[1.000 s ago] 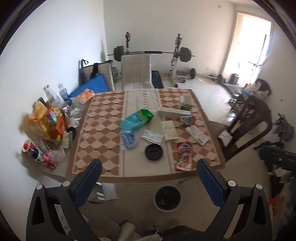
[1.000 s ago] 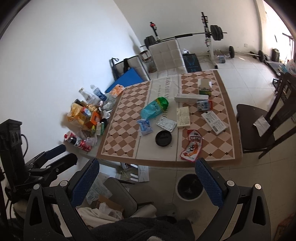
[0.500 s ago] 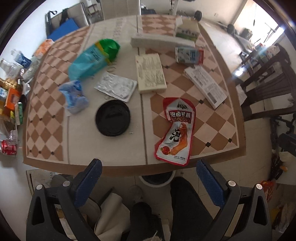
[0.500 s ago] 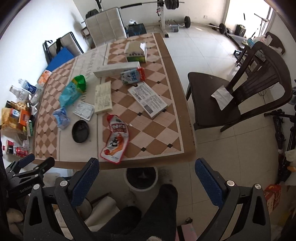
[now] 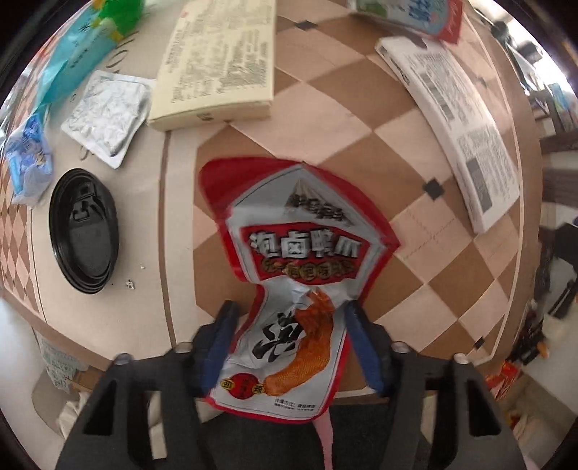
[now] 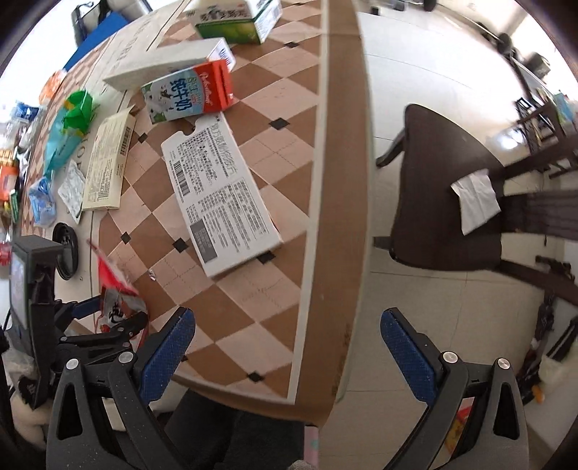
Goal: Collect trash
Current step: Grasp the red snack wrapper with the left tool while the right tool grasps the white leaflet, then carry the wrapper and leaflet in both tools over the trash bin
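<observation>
A red and white snack pouch [image 5: 296, 278] lies at the near edge of the checked table [image 5: 426, 274]. My left gripper [image 5: 290, 325] straddles its lower half, jaws part closed with the pads at the pouch's sides, and the foil is pinched and crumpled between them. The pouch [image 6: 115, 293] and left gripper [image 6: 108, 314] also show at the left of the right wrist view. My right gripper [image 6: 287, 332] is open and empty, above the table's near right edge.
On the table lie a black lid [image 5: 85, 231], a foil pack [image 5: 108, 117], a cream box [image 5: 220, 61], a long white box [image 6: 220, 199], a milk carton [image 6: 188, 94], a green box [image 6: 238, 18] and a blue-green bag [image 6: 67, 133]. A dark chair [image 6: 448, 202] stands to the right.
My left gripper has dropped to the table and closed in around the snack pouch. My right gripper has moved down towards the table's right edge, still open.
</observation>
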The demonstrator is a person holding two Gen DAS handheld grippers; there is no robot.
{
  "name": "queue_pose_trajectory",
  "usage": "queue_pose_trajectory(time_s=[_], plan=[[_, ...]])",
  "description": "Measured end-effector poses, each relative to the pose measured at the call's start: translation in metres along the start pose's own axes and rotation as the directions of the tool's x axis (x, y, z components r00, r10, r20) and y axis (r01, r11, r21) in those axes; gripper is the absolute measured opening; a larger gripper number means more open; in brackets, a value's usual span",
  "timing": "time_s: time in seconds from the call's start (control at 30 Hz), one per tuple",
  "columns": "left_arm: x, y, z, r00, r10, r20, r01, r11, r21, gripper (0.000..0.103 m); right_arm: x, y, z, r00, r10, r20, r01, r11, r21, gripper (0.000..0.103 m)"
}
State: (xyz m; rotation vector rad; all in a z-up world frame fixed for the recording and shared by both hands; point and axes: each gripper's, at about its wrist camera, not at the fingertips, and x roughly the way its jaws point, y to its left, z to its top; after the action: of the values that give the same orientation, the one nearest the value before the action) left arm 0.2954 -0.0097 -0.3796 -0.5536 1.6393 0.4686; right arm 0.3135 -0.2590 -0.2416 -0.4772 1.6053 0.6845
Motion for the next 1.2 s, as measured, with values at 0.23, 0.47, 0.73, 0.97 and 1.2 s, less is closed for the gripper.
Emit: queue_pose_trajectory(time_s=[0.23, 0.47, 0.73, 0.97, 1.2], plan=[[-0.025, 0.036, -0.009, 1.000, 0.000, 0.028, 0.004, 0.988, -0.153, 0.045, 0.039, 0.042, 0.050, 0.999, -0.048, 0.017, 0.049, 0.994, -0.096, 0.103], [-0.032, 0.044, -0.020, 0.999, 0.012, 0.043, -0.004, 0.986, -0.165, 0.038, 0.057, 0.072, 0.060, 0.991, -0.130, 0.038, 0.134, 0.978, -0.161, 0.077], [-0.041, 0.038, -0.045, 0.998, -0.032, 0.059, 0.042, 0.985, -0.167, 0.022, 0.053, 0.055, 0.022, 0.998, -0.067, -0.015, 0.065, 0.991, -0.119, 0.077], [-0.066, 0.032, -0.070, 0.994, -0.041, 0.101, 0.058, 0.983, -0.174, 0.013, 0.048, 0.045, 0.033, 0.999, -0.033, 0.005, 0.034, 0.996, -0.088, 0.077], [-0.111, 0.030, -0.079, 0.984, -0.016, 0.178, 0.045, 0.986, -0.162, 0.012, 0.051, 0.047, 0.079, 0.998, -0.045, 0.035, 0.048, 0.996, -0.073, 0.077]])
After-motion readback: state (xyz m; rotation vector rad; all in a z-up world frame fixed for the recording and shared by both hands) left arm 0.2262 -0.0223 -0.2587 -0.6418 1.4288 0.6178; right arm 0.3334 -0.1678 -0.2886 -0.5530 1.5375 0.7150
